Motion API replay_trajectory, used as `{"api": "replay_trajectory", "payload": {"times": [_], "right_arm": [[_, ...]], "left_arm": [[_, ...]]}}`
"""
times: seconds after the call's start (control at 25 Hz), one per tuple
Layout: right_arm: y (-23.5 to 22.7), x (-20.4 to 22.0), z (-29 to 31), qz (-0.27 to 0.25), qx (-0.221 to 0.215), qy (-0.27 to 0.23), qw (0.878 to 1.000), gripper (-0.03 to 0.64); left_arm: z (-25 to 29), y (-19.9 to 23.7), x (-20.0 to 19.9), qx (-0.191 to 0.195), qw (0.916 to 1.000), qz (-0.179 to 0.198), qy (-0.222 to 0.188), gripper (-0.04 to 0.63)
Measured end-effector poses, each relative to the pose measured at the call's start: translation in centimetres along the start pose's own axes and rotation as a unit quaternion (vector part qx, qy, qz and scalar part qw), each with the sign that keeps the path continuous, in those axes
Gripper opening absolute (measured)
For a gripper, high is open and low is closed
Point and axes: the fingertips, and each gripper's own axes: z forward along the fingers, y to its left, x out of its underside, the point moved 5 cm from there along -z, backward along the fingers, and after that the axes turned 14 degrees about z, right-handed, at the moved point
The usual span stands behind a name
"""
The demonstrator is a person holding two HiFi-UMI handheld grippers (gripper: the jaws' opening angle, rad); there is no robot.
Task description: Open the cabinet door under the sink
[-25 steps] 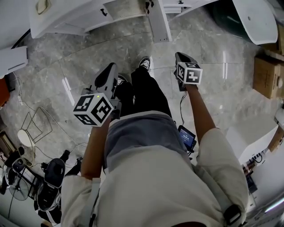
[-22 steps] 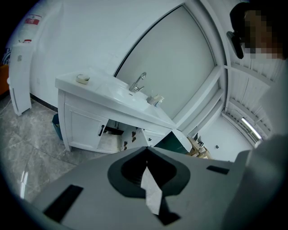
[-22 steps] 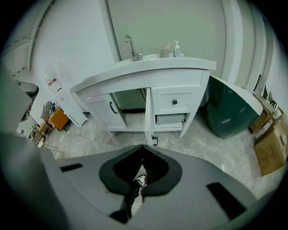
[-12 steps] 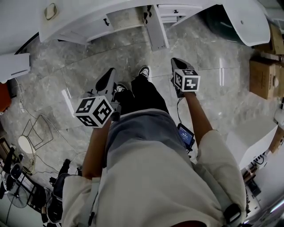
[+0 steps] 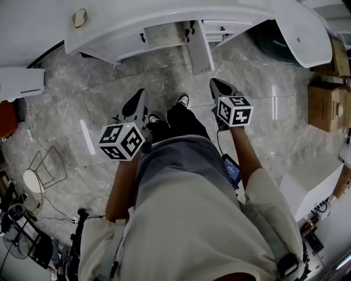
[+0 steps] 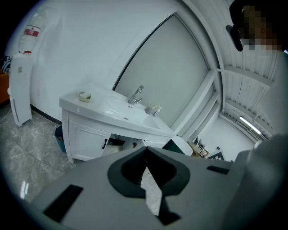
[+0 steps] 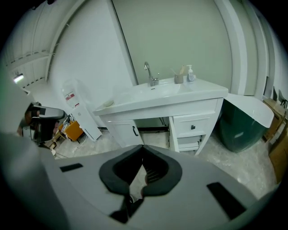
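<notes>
Head view: I stand on the grey marble floor facing the white sink cabinet, which runs across the top of the frame. My left claw sits left of centre and my right claw right of centre. Both are held out over my legs, pointing up the frame toward the cabinet and well apart from it. The cabinet door lies at upper centre-left, its small black handle at its right edge. A cardboard box stands at the right edge

Left gripper view: my left claw fills the bottom of the frame, clenched, its tips pressed together on nothing, with only floor showing through the slit below them. Beyond it the cabinet stands at centre-left, with a faucet on its top and a soap dish at its left end. The door sits flush with the cabinet front, just left of a dark bay

Right gripper view: my right claw is clenched too, tips together and empty. The cabinet spans the middle of the frame. The door is left of centre, shut, with a dark bay showing pipes to its right, then a stack of drawers. A dark green tub stands at the right edge. Neither claw touches the door
</notes>
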Motion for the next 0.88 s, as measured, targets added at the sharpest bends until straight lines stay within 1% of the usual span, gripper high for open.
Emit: {"api": "replay_trajectory", "payload": {"times": [0.16,0.4,0.6,0.72,0.88], "right_arm": [[2.7,-1.3,-1.1,-0.014,-0.018,-0.016,1.000,0.012],[6.6,-3.1,-2.0,-0.035,-0.043,-0.039,0.998,0.012],[9.2,-4.8,-3.8,-0.047,-0.053,-0.058,0.996,0.012],[10.6,-5.6,-4.6,-0.055,-0.061,-0.073,0.994,0.012],[11.9,-5.9,-5.7,-0.053,-0.068,-0.094,0.992,0.012]], "left_arm": [[-1.0,0.2,-0.6,-0.002,1.0000,0.001,-0.009,0.000],[-2.2,0.5,-2.1,0.004,0.9993,0.024,-0.028,0.000],[-3.7,1.1,-3.5,0.002,0.9989,0.020,-0.043,0.000],[-4.5,1.6,-4.4,-0.004,0.9982,0.026,-0.054,0.000],[-5.4,2.1,-4.7,-0.009,0.9972,0.033,-0.067,0.000]]}}
